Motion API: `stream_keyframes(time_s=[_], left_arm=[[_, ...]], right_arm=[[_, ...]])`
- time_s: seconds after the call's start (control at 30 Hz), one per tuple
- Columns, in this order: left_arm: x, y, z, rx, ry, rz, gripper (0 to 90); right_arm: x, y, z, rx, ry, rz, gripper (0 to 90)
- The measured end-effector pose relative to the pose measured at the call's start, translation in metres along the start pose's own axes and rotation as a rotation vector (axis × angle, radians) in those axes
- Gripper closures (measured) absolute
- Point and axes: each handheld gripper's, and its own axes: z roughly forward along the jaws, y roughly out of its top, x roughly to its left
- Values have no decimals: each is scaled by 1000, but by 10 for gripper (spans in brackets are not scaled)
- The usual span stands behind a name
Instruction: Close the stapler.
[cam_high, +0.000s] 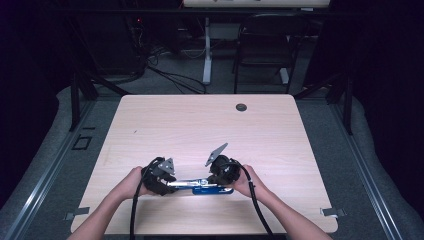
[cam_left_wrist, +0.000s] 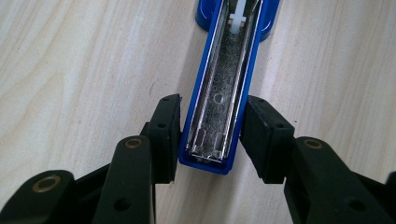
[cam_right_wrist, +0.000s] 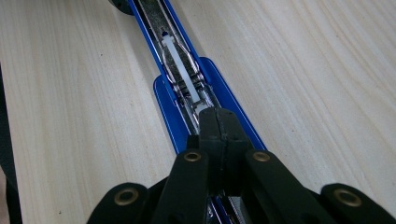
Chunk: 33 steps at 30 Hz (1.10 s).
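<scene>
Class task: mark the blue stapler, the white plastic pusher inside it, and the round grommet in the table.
blue stapler (cam_left_wrist: 219, 93): left gripper view, metal channel.
white plastic pusher (cam_right_wrist: 183, 70): right gripper view, its middle.
round grommet (cam_high: 241, 107): high view, its centre.

table lit | surroundings dark | closeups sharp, edges perhaps soft

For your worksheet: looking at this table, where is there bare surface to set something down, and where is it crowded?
Free: the broad stretch of table from the two grippers up to the far edge, apart from the small round grommet, plus both side margins. Crowded: the near middle, where the left gripper and right gripper work at the opened blue stapler.
</scene>
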Motion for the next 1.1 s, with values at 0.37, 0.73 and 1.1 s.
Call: stream_keyframes(time_s=[0.37,0.73,1.1], left_arm=[[1,-1,-6,-24,-24,34,622],[0,0,-3,2,-29,10,561],[0,-1,3,55,-28,6,546]], right_arm=[[-1,-1,0,-3,5,12,900],[-4,-2,1,3,5,22,900],[-3,-2,0,5,2,20,900]])
